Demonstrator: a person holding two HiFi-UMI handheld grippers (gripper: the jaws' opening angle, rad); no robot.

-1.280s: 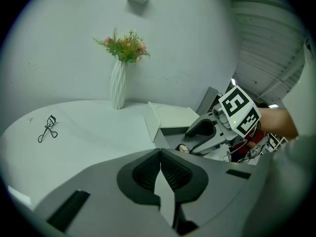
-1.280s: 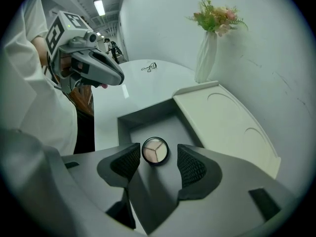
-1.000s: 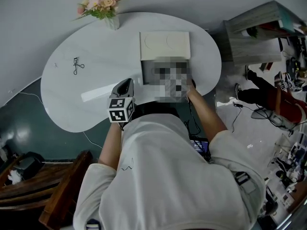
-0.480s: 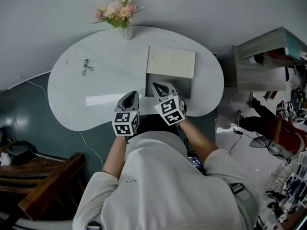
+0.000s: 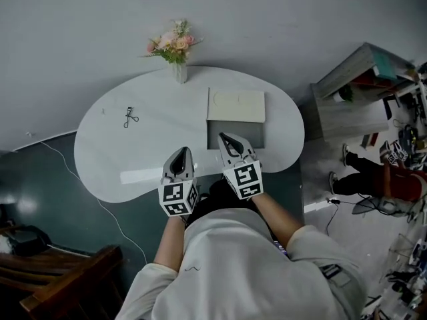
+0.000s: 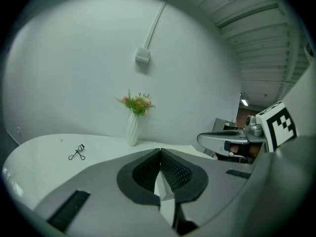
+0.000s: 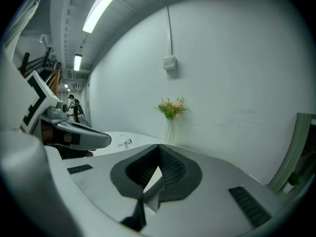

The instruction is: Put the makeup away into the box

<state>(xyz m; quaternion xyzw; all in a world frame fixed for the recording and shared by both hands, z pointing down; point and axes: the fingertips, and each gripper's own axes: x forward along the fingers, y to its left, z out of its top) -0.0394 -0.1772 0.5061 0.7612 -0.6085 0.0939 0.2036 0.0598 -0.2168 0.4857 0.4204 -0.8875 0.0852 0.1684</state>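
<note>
Left claw (image 5: 179,156) and right claw (image 5: 227,141): both shut, empty, above worktop (image 5: 160,129) near edge. Eyelash curler (image 5: 130,117) lies far left, well apart from open box (image 5: 253,131). I'd use left: open early, grip its handles.

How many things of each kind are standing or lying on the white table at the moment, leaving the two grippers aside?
Eyelash curler: 1
Vase of flowers: 1
Box, open, with its cream lid beyond it: 1
Total: 3
</note>
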